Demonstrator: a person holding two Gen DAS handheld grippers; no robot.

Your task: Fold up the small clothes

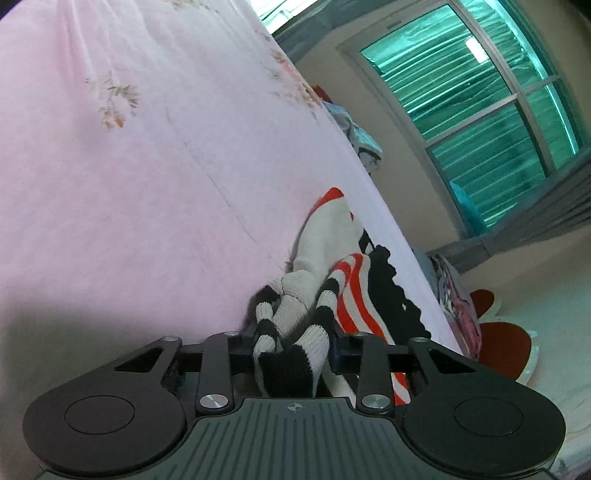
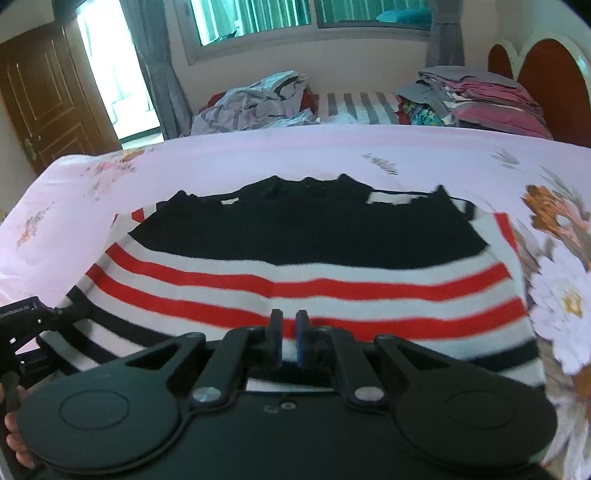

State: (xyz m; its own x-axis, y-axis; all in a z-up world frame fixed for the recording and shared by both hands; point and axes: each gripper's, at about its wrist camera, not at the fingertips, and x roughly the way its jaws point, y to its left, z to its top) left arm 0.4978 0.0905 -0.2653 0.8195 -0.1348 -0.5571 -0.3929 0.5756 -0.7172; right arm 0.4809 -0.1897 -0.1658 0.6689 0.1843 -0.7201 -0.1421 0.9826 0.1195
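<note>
A small knit sweater (image 2: 303, 258), black at the top with red, white and black stripes, lies spread on the pink floral bedsheet (image 2: 229, 155). My left gripper (image 1: 291, 354) is shut on its black-and-white striped sleeve (image 1: 295, 339) and holds that part bunched; the rest of the sweater (image 1: 354, 291) trails over the sheet (image 1: 147, 184). My right gripper (image 2: 288, 328) hovers over the striped lower part, its fingers nearly together with nothing seen between them. The left gripper (image 2: 22, 321) shows at the left edge of the right wrist view.
A heap of loose clothes (image 2: 255, 103) and a stack of folded clothes (image 2: 476, 96) lie at the bed's far side. A red-brown headboard (image 2: 543, 77) stands at the right. A window (image 2: 306, 14) and a brown door (image 2: 40, 88) are behind.
</note>
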